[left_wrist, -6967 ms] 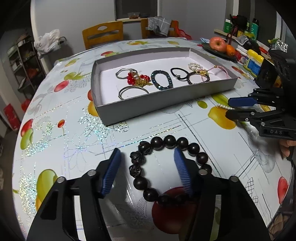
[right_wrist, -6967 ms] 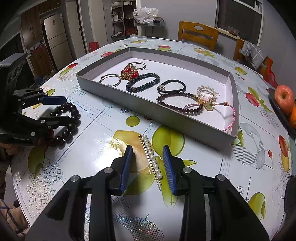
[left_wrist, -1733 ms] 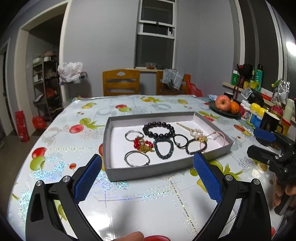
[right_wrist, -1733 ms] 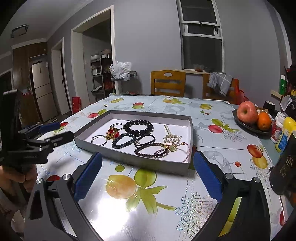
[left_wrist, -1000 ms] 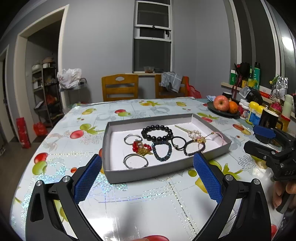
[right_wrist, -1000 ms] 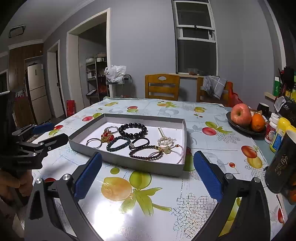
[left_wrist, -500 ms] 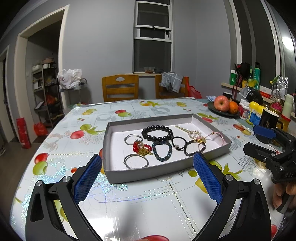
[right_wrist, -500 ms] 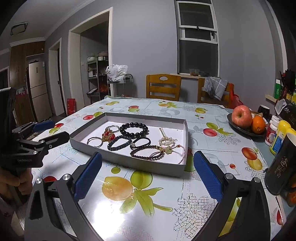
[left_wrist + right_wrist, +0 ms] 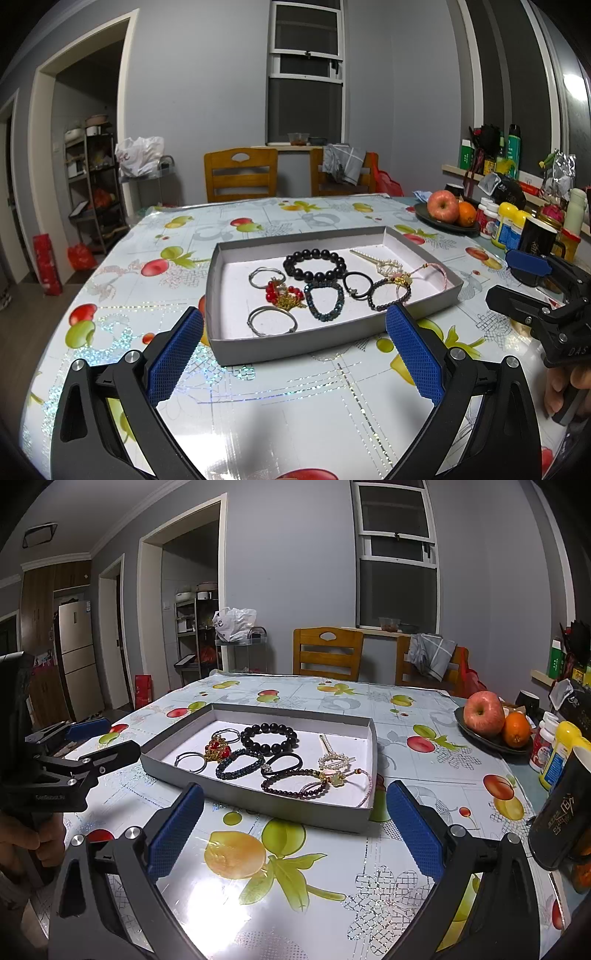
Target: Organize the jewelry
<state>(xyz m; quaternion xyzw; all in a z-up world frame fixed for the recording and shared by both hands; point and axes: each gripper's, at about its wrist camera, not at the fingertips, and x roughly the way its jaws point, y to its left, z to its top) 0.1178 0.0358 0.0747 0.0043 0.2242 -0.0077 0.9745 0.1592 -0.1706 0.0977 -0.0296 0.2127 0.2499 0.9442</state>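
Note:
A grey shallow tray [image 9: 332,341] [image 9: 258,805] sits on the fruit-print table. In it lie a black bead bracelet [image 9: 314,264] [image 9: 269,736], a pearl hairpin [image 9: 380,263] [image 9: 330,755], silver rings [image 9: 271,321], a red and gold piece [image 9: 282,295], a dark blue bracelet [image 9: 325,302] and several others. My left gripper [image 9: 295,354] is wide open and empty, held back from the tray's near wall. My right gripper [image 9: 295,830] is wide open and empty, near the tray's right front. Each gripper shows in the other's view [image 9: 532,284] [image 9: 85,742].
A dark plate [image 9: 491,740] with an apple [image 9: 442,205] and an orange stands at the right. Bottles, jars and a black mug [image 9: 535,236] [image 9: 565,812] crowd the right edge. Wooden chairs [image 9: 240,179] stand behind the table.
Since seven seconds ago the black bead bracelet and pearl hairpin went from the table into the tray. Both grippers opened wide and drew back. In the last second almost nothing moved.

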